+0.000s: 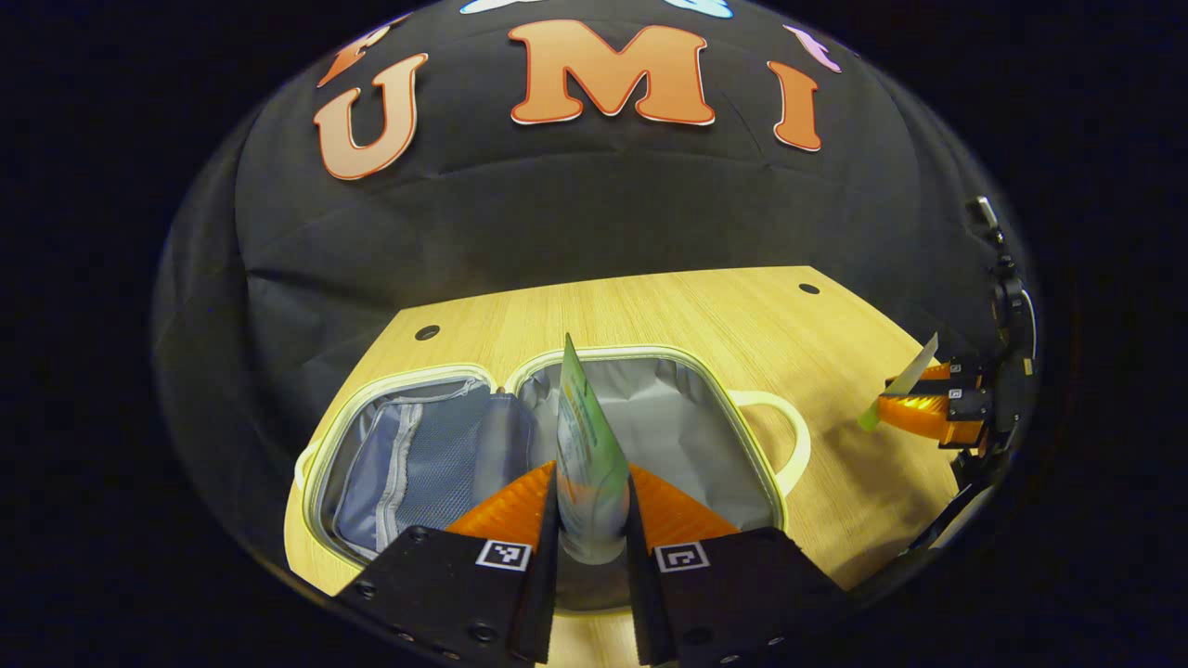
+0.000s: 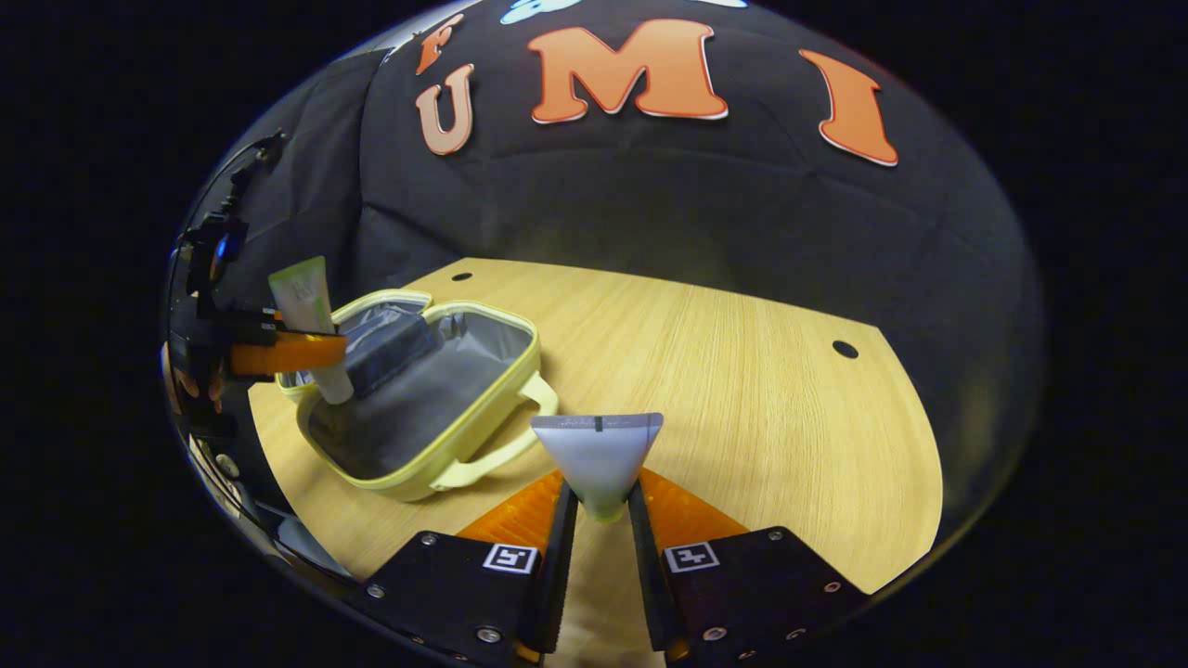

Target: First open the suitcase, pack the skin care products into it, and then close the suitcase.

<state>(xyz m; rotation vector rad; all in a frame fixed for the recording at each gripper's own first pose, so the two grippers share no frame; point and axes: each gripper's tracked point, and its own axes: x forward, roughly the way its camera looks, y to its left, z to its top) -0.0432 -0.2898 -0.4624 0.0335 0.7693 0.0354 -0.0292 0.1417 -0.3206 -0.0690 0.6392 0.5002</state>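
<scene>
Suitcase [image 1: 557, 436] is already open, lying flat on the tabletop [image 1: 705, 315] w/ both halves showing: mesh zip pocket on one side, plain grey lining on the other, handle [image 1: 784, 436] sticking out toward the bare wood. So step 1 looks done.

Packing is in progress, not finished. Left claw [image 1: 592, 506] is clamped on a green-and-white tube [image 1: 585, 445], both fingers pressing its sides, held upright right over the open case; in the right gripper view that tube [image 2: 311, 325] hangs w/ its lower end down inside the case [image 2: 418, 390], apparently not let go yet. Right claw [image 2: 601, 496] is clamped on a second tube [image 2: 599, 455], crimped flat end pointing forward, over bare tabletop beside the case, near the handle.

No products seen lying in the lining yet, as far as visible; pocket contents can't be told.

Left to do, by my read: release tube 1 into the case, bring tube 2 across and drop it in, then fold the lid over and shut it. Roughly a third to halfway through.
</scene>
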